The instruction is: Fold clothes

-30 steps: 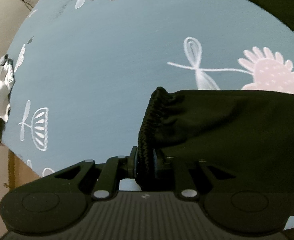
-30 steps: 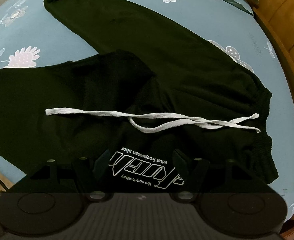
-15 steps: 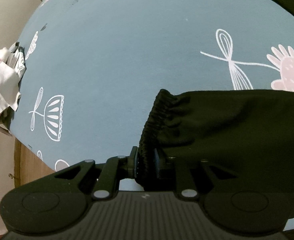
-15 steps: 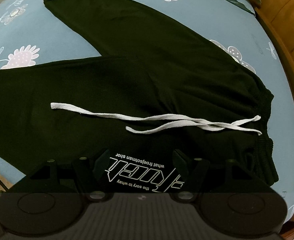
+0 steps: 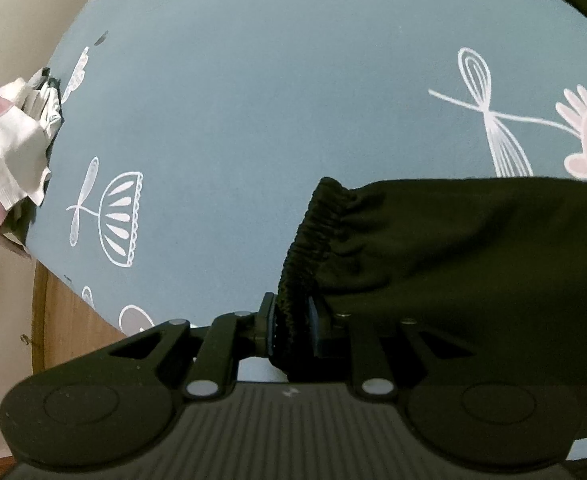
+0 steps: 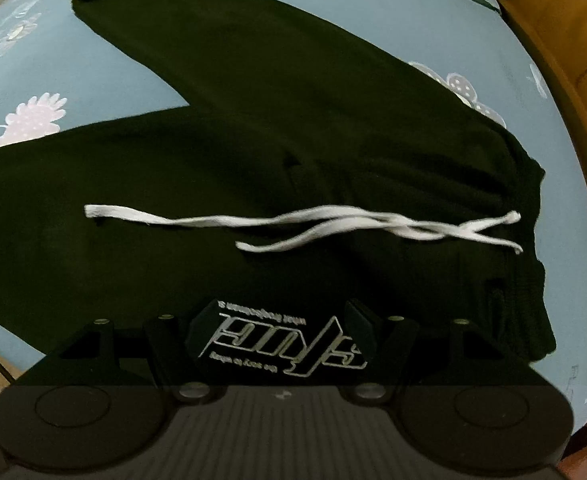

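1. Left hand-held gripper (image 5: 291, 330) is clamped on the elastic cuff (image 5: 313, 236) of the black trousers (image 6: 253, 168), which are spread on the bed (image 5: 253, 100); a thin bite, so a tug could slip it free.
2. Right hand-held gripper (image 6: 279, 330) hangs with jaws apart over the printed logo (image 6: 289, 340).
3. The loose white drawstring (image 6: 301, 226) lies across the fabric and could get trapped in a fold.
4. A clothes pile (image 5: 9, 160) sits at the bed's left edge, well apart.

Trousers (image 5: 473, 240) cut off right; logo print (image 6: 289, 338) blurred

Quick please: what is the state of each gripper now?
Left gripper: closed on the elastic cuff of the black trousers.
Right gripper: jaws open, holding nothing.
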`<state>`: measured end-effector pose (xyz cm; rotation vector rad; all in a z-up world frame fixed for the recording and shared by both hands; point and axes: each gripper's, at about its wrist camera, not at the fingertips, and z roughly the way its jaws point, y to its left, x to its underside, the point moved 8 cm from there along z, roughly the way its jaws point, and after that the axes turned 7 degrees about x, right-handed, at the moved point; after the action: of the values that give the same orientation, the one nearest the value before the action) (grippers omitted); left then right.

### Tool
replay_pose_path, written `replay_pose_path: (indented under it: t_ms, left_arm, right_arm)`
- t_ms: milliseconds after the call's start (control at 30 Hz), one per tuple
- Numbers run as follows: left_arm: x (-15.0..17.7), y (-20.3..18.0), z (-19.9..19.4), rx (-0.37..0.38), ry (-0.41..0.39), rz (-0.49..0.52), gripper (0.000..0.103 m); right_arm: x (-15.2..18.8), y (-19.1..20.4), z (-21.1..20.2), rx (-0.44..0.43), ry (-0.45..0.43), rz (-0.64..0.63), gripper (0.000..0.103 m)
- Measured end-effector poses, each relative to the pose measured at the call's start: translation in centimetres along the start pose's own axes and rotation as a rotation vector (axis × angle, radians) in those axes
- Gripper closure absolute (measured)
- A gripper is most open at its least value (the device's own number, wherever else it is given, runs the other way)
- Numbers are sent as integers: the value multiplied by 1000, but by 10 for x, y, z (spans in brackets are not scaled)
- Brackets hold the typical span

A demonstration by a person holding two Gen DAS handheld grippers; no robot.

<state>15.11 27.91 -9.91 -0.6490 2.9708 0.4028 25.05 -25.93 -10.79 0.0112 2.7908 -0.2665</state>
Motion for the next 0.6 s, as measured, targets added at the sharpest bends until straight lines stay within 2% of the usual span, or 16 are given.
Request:
replay_pose_path:
  t_ms: [167,367,600]
  left_arm:
    - [-13,3,9,2,-11,17,85]
    - [-9,7,12,-8,-26,21,85]
    - [-9,4,15,-21,-23,23,84]
  right_arm:
    - [19,-23,10,-3,76,105,29]
    - [37,-53,18,-7,137,243,29]
    - [56,-85,31,-46,198,486,29]
